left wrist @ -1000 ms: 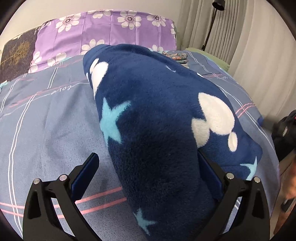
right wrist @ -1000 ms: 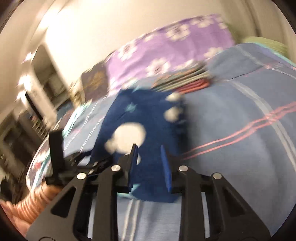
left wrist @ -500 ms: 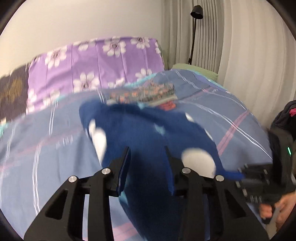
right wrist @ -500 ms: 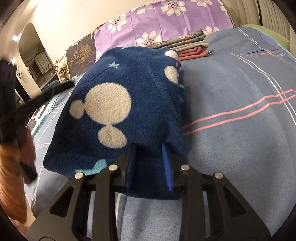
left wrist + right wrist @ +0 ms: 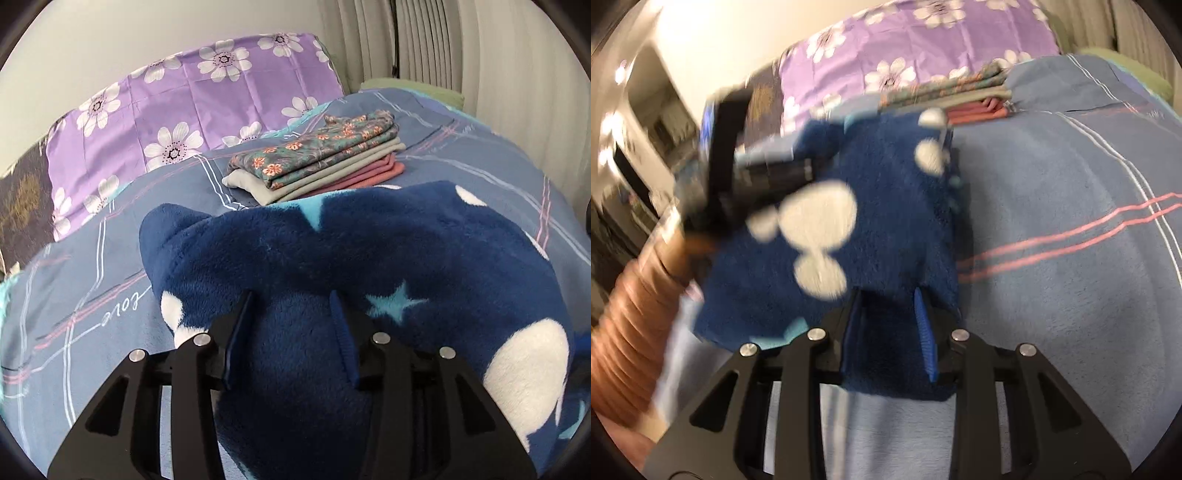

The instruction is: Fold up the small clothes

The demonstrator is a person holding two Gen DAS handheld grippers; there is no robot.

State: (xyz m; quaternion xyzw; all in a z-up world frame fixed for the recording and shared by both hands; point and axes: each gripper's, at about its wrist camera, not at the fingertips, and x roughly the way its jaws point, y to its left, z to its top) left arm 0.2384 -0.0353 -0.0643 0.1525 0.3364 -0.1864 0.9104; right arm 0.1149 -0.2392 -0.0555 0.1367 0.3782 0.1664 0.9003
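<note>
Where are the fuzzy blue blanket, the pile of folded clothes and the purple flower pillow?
blanket (image 5: 388, 258): left wrist view, on the dark blue fleece above the pale star.
pile of folded clothes (image 5: 317, 155): left wrist view, on the flowered top piece.
purple flower pillow (image 5: 207, 99): left wrist view, on its purple front.

A second ago our left gripper (image 5: 291, 325) was wide open around the fluffy blue garment (image 5: 369, 258). It shut down on a thick bunch of it, and its jaws have just opened a little. The stack of folded clothes (image 5: 314, 155) has come into view behind.
</note>
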